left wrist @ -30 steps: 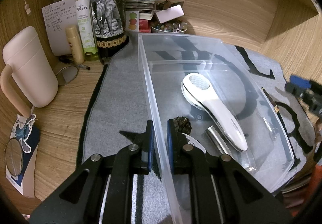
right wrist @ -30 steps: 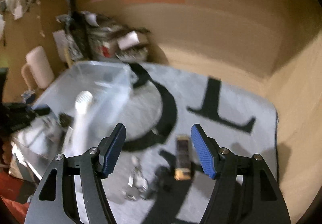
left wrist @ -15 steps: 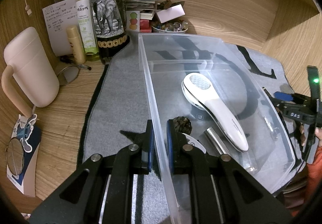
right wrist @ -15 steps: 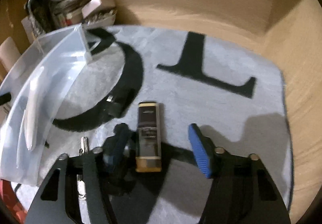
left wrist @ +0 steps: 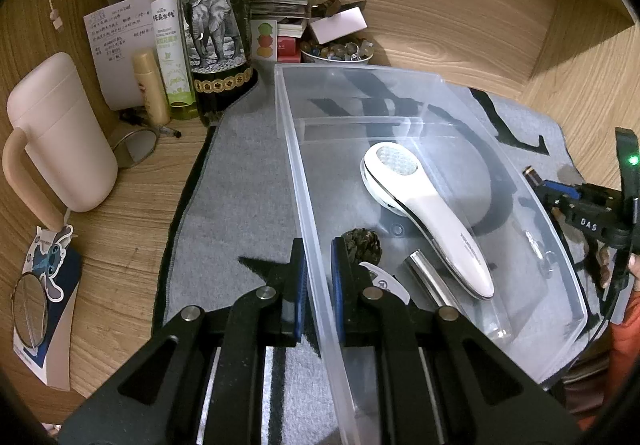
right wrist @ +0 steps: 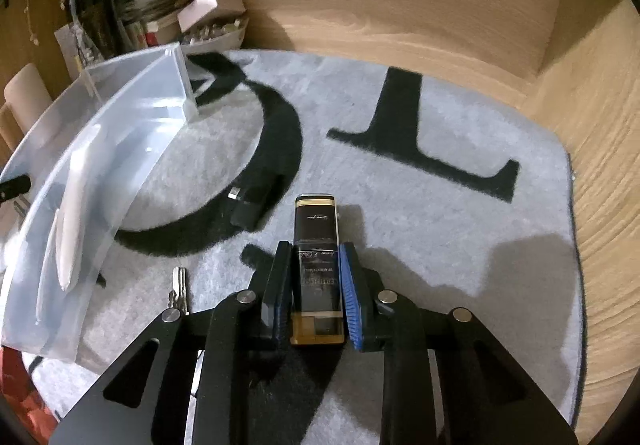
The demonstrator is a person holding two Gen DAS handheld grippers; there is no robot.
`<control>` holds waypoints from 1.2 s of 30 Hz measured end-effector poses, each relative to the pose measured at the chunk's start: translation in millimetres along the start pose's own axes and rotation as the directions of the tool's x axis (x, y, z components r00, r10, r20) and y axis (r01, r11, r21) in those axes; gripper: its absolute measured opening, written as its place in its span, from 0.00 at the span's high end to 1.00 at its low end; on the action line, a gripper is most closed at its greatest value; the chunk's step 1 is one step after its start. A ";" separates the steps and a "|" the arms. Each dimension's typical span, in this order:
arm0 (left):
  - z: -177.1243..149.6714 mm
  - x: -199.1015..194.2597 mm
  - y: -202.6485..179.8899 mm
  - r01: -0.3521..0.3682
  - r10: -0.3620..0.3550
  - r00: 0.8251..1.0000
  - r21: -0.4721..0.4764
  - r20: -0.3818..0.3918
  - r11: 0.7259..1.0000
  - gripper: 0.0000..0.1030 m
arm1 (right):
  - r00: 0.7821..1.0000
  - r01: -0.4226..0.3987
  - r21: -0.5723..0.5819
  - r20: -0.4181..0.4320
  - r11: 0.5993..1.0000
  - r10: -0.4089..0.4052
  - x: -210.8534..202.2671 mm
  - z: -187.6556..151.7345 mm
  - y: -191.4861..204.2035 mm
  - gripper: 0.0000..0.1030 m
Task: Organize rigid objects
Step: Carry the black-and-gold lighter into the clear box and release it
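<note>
My left gripper [left wrist: 318, 257] is shut on the near side wall of a clear plastic bin [left wrist: 304, 173]. In the bin lie a white handheld device [left wrist: 432, 221], a dark pine cone [left wrist: 364, 243] and a silver cylinder [left wrist: 428, 273]. To the bin's right, on the grey mat [right wrist: 440, 205], lies a black and gold rectangular block [right wrist: 315, 221]. My right gripper [right wrist: 316, 257] has its jaws closing around the block, and both pads touch its sides. It also shows at the right edge of the left wrist view. Keys [right wrist: 179, 291] and a small black object [right wrist: 250, 205] lie nearby.
At the back left stand a dark wine bottle [left wrist: 216, 25], a green spray bottle [left wrist: 170, 45], a pink mug [left wrist: 60, 133] and a bowl of beads [left wrist: 340, 49]. Wooden walls enclose the desk at the back and right. A round mirror [left wrist: 28, 309] lies front left.
My right gripper came down over the black and gold block and its jaws narrowed from wide apart until they touch its sides. The left gripper and bin stayed still.
</note>
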State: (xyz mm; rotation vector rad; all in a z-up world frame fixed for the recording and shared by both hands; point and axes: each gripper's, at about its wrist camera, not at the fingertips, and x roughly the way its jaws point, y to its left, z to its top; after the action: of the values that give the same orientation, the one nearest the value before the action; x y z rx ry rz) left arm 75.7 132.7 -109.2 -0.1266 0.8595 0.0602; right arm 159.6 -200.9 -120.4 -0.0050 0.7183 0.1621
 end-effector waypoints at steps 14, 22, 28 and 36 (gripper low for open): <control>-0.2 -0.4 0.3 0.000 0.000 1.000 -0.002 -0.001 1.000 0.89 | 0.986 0.005 -0.026 0.165 1.000 0.000 -48.0 24.5 15.8 0.79; 0.4 0.0 -0.4 0.000 0.000 1.000 -0.003 -0.001 1.000 0.89 | 0.966 -0.035 -0.075 0.252 0.997 0.053 -72.7 41.2 38.7 0.79; 0.5 0.1 -0.5 0.000 0.000 1.000 -0.003 -0.001 1.000 0.89 | 0.948 -0.075 -0.127 0.299 0.989 0.110 -85.0 52.2 64.3 0.79; 0.6 -0.2 -0.7 -0.001 0.001 1.000 -0.002 -0.001 1.000 0.89 | 0.933 -0.135 -0.204 0.302 0.970 0.193 -84.0 62.2 101.8 0.79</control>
State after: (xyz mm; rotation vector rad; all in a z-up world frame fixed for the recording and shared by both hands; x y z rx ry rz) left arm 76.0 132.1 -108.6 -0.1284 0.8600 0.0617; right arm 122.8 -108.9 -13.3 -0.0894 0.3758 0.3803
